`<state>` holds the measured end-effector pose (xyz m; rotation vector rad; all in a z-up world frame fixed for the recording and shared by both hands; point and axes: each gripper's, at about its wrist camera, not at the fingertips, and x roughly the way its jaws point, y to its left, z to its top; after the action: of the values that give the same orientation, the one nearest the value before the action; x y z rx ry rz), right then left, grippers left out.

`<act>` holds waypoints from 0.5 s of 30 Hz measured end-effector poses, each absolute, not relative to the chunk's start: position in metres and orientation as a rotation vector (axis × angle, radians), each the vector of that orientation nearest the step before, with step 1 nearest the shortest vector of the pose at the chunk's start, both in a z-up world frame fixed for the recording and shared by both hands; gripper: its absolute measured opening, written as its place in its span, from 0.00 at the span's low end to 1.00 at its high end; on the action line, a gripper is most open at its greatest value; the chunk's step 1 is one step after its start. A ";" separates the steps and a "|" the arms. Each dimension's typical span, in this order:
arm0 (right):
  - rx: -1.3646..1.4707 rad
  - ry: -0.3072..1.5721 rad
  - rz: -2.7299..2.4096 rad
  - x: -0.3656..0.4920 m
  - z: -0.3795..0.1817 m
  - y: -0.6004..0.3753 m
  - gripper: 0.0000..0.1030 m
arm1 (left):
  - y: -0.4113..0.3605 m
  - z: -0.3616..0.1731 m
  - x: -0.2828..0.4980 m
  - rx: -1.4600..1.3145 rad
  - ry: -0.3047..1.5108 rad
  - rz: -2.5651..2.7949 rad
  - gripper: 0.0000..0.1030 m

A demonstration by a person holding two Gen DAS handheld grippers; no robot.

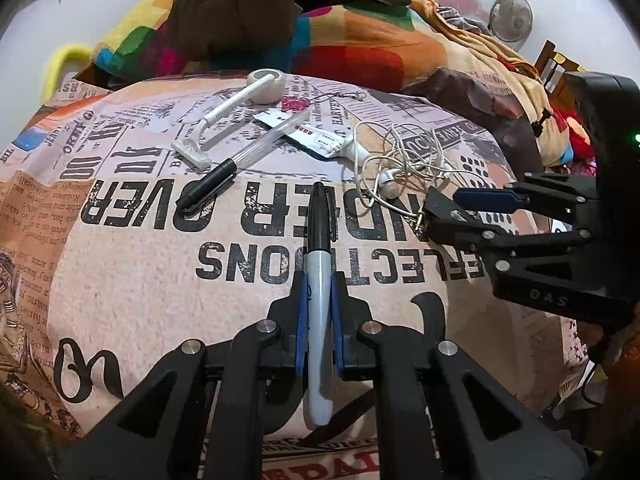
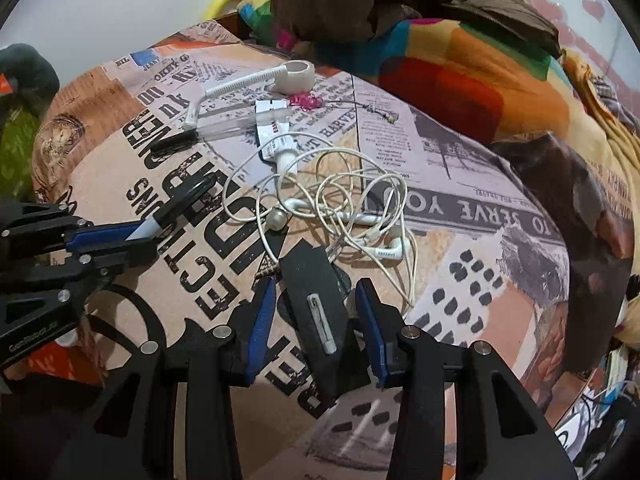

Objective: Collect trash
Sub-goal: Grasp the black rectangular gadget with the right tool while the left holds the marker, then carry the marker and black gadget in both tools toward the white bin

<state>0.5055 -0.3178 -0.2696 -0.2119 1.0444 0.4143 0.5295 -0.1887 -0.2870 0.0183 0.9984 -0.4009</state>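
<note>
My left gripper (image 1: 318,280) is shut on a black-capped marker (image 1: 318,264), held above the newspaper-print bed cover; it also shows in the right wrist view (image 2: 116,240) with the marker (image 2: 168,210). My right gripper (image 2: 316,292) is open, its jaws either side of a flat black object (image 2: 316,300) with a white slot; it also shows in the left wrist view (image 1: 448,210). Tangled white earphones (image 2: 344,208) lie just ahead. Farther off lie a white razor (image 1: 212,124), a clear pen with a black cap (image 1: 224,172), a squeezed tube (image 2: 276,140) and a tape roll (image 1: 266,84).
A multicoloured blanket (image 1: 360,40) and brown jacket (image 1: 240,0) are piled at the bed's far end. A pink scrap (image 2: 306,101) and thin string lie near the tape roll. A fan (image 1: 512,16) stands at the far right.
</note>
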 end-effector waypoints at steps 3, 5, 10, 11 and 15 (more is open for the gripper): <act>-0.184 1.049 0.414 0.508 -0.268 -0.321 0.23 | -0.191 -0.286 0.527 0.008 1.001 -0.407 0.10; -0.149 1.050 0.404 0.508 -0.265 -0.325 0.23 | -0.191 -0.283 0.527 0.001 1.001 -0.409 0.10; -0.055 1.034 0.388 0.505 -0.243 -0.340 0.22 | -0.185 -0.265 0.523 -0.021 0.980 -0.400 0.10; -0.047 1.028 0.386 0.504 -0.239 -0.341 0.23 | -0.182 -0.258 0.521 -0.030 0.972 -0.398 0.10; -0.033 0.972 0.367 0.495 -0.211 -0.344 0.22 | -0.172 -0.236 0.515 -0.049 0.938 -0.383 0.10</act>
<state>0.4950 -0.3436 -0.2107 -0.0332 0.9720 0.3668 0.5149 -0.1717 -0.2357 -0.0492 0.9383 -0.3829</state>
